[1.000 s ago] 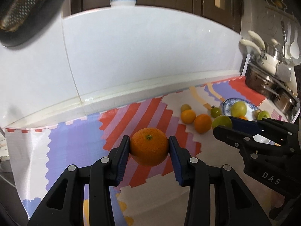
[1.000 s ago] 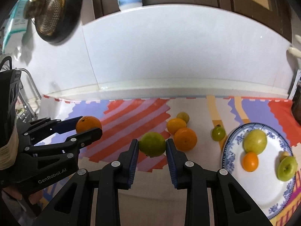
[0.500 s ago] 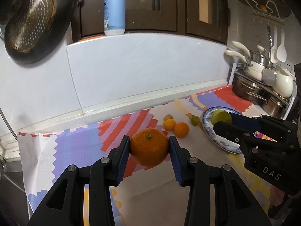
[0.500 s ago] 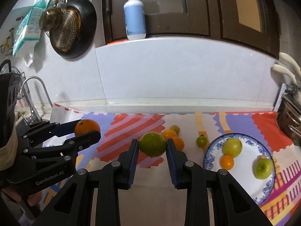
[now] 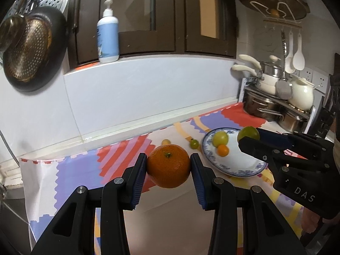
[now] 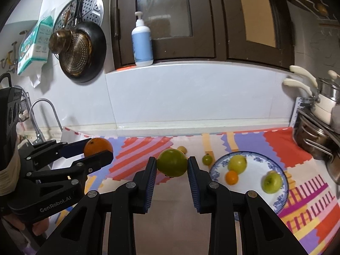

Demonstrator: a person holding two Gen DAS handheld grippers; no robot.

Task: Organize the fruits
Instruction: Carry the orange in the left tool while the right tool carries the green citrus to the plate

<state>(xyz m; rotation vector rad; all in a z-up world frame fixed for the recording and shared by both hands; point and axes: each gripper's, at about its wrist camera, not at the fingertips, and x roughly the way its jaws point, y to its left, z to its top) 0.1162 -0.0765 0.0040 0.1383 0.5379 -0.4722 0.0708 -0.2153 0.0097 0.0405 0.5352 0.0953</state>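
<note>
While both grippers are rising away from the patterned mat (image 6: 136,148), the counter is shrinking in view, meaning two fruits are now travelling, probably toward the blue-rimmed plate (image 6: 282,182). That one plate is carrying three fruits: two yellow-green, one small orange. The left gripper (image 5: 169,166) is pinching the one large orange (image 5: 169,165); the right gripper (image 6: 172,166) is squeezing one green citrus (image 6: 172,162), both held above the mat. At least two small fruits are lying loose on the mat, a yellowish one (image 6: 182,148) and a green one (image 6: 207,159).
</note>
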